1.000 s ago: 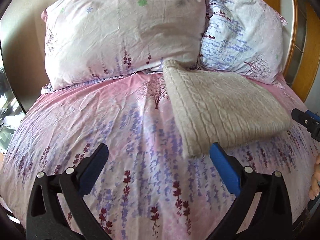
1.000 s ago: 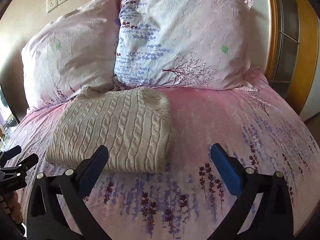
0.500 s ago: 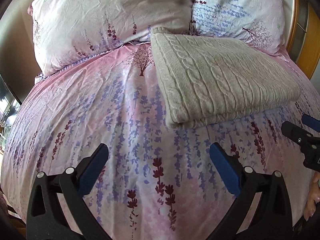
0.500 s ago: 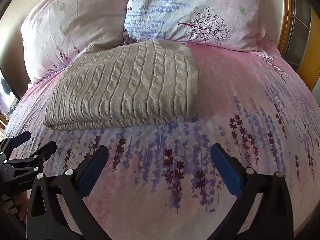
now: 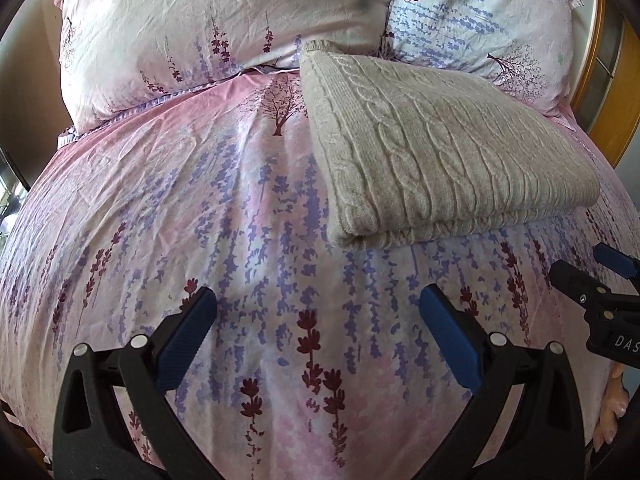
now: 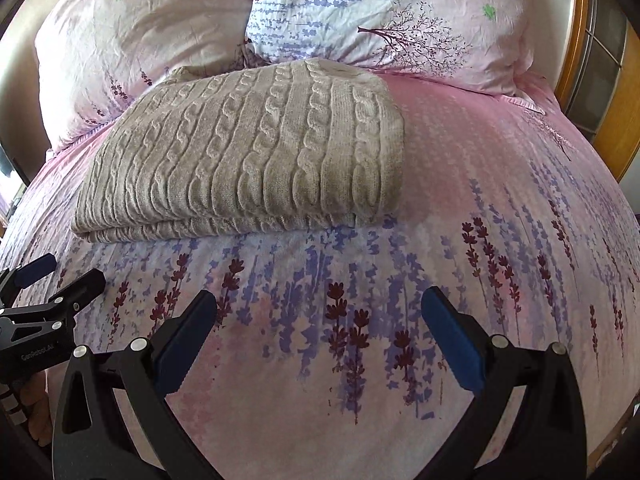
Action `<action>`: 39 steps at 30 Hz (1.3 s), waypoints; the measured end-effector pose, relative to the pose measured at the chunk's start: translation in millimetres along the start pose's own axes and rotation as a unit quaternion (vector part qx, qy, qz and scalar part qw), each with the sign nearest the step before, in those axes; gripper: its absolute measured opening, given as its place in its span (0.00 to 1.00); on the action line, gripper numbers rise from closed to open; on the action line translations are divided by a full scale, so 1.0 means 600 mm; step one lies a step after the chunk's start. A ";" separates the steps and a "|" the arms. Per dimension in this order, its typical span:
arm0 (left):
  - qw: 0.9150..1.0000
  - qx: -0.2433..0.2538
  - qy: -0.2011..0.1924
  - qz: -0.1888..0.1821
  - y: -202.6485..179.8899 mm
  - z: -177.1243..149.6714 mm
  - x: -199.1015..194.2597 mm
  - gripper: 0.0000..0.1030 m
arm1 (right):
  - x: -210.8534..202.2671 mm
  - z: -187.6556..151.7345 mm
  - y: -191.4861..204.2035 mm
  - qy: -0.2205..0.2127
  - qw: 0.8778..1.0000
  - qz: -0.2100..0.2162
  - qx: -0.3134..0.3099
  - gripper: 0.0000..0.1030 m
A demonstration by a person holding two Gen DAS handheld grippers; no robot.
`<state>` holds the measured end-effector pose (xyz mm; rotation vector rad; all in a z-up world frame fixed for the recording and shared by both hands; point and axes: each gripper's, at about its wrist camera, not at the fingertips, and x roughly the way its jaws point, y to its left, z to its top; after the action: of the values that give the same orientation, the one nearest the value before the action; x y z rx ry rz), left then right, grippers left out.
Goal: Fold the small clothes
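Sweater, a beige cable-knit one, lies folded into a thick rectangle on the bed, ahead of both grippers and just in front of the two floral pillows. From the left gripper it sits forward and to the right, its near fold edge a little beyond the fingertips; from the right gripper it sits forward and to the left. Both grippers are spread wide and hold nothing, hovering over the bare bedspread with the layered edge of the knit facing them. The garment looks at least halved, so the step in hand is probably either one more fold or a final tidy. To do it well, each gripper should come in low at a near corner, slide one finger under all the layers and pinch the whole stack, not just the top sheet, since thick knit slips and separates easily. Lifting both corners together and level, then carrying them over toward the pillows, would keep the edges aligned; uneven height would skew the fold. The soft mattress gives, so pressing down hard risks catching the bedspread too.
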<state>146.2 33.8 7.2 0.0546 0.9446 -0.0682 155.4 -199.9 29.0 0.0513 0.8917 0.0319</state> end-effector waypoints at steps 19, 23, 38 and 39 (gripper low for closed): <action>1.000 0.002 0.000 -0.005 -0.001 0.000 0.001 0.98 | 0.006 0.000 0.010 0.008 1.000 -0.021 -0.006 0.99; 1.000 0.002 0.000 -0.004 -0.001 0.000 0.001 0.98 | 0.006 0.000 0.010 0.008 1.000 -0.021 -0.006 0.99; 1.000 0.001 0.000 -0.004 -0.001 -0.001 0.001 0.98 | 0.008 0.001 0.010 0.008 1.000 -0.019 -0.007 0.99; 1.000 0.001 0.000 -0.004 -0.001 -0.001 0.001 0.98 | 0.008 0.001 0.010 0.008 1.000 -0.019 -0.008 0.99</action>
<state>145.9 33.1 6.6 0.0523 0.9451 -0.0758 158.7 -193.8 26.3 0.0195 0.9085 0.0030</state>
